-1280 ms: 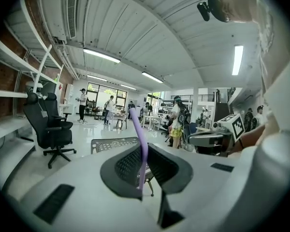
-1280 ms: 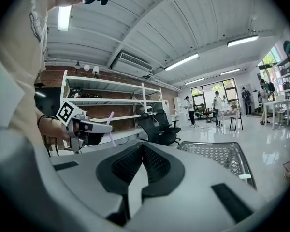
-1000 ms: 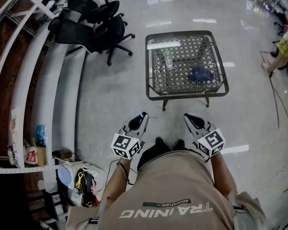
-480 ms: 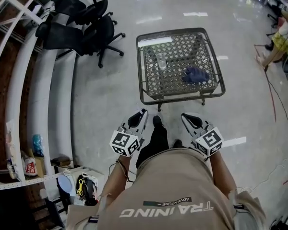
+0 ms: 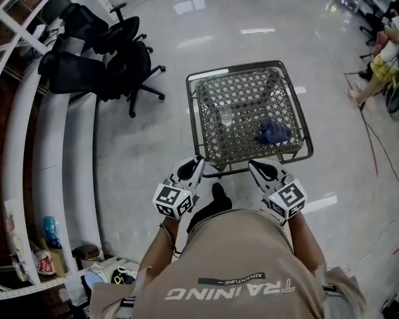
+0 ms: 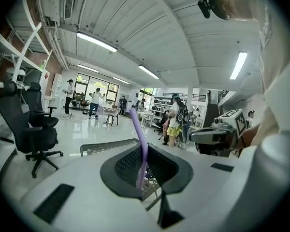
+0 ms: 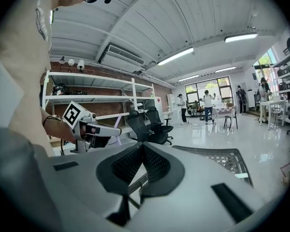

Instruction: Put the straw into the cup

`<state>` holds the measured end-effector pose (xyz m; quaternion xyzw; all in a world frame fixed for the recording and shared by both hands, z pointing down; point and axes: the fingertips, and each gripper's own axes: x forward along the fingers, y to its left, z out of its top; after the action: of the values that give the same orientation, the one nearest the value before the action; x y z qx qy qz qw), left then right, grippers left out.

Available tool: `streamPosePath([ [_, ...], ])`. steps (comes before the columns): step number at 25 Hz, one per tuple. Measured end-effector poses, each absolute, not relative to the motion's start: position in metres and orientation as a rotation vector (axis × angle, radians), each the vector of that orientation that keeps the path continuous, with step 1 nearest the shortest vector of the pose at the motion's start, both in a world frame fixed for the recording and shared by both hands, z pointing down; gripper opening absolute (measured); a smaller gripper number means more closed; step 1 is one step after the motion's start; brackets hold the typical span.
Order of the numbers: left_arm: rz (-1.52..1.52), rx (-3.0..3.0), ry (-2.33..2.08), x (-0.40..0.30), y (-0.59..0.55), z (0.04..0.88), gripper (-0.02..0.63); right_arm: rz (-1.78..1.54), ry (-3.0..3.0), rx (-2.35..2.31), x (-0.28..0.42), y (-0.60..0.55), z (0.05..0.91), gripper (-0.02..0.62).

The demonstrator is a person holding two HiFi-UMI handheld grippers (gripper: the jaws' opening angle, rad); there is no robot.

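The purple straw (image 6: pixel 141 149) is pinched upright in the fingers of the left gripper (image 5: pixel 197 161). The clear cup (image 5: pixel 225 115) sits mid-bench (image 5: pixel 246 92), a bit toward the left edge and well apart from the straw. The right gripper (image 5: pixel 255 165) is clenched on nothing. I'd reach over the near edge, line the straw's low end up above the rim, then drop it straight in. The blue cloth (image 5: pixel 274 133) by the near right corner is out of the way, and there's plenty of open mesh around the cup.

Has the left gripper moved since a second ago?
Yes. The left gripper, holding the straw, has come forward toward the wire table: floor separated them before, now its tip meets the table's near edge.
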<state>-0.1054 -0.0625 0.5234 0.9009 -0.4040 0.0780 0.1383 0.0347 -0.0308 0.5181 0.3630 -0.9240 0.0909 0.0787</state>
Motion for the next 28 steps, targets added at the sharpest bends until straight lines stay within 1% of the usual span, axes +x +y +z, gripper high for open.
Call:
streamPosePath([
  [8,0.232,2.681,-1.03,-0.118,-0.144,0.519,0.043,0.296,-2.699,1.251,0.018,-0.1,0.521,0.017],
  [12,0.243,2.696,-0.977,-0.117,-0.176,0.524,0.043,0.334,-2.66,1.283,0.016,-0.115,0.529,0.017],
  [21,0.263,2.716,-0.94,-0.085,-0.237,0.525,0.043,0.355,-2.622,1.246,0.03,-0.149,0.54,0.017],
  [28,0.271,2.724,-0.927,-0.044,-0.294,0.533,0.043,0.346,-2.619,1.258,0.062,-0.176,0.537,0.017],
])
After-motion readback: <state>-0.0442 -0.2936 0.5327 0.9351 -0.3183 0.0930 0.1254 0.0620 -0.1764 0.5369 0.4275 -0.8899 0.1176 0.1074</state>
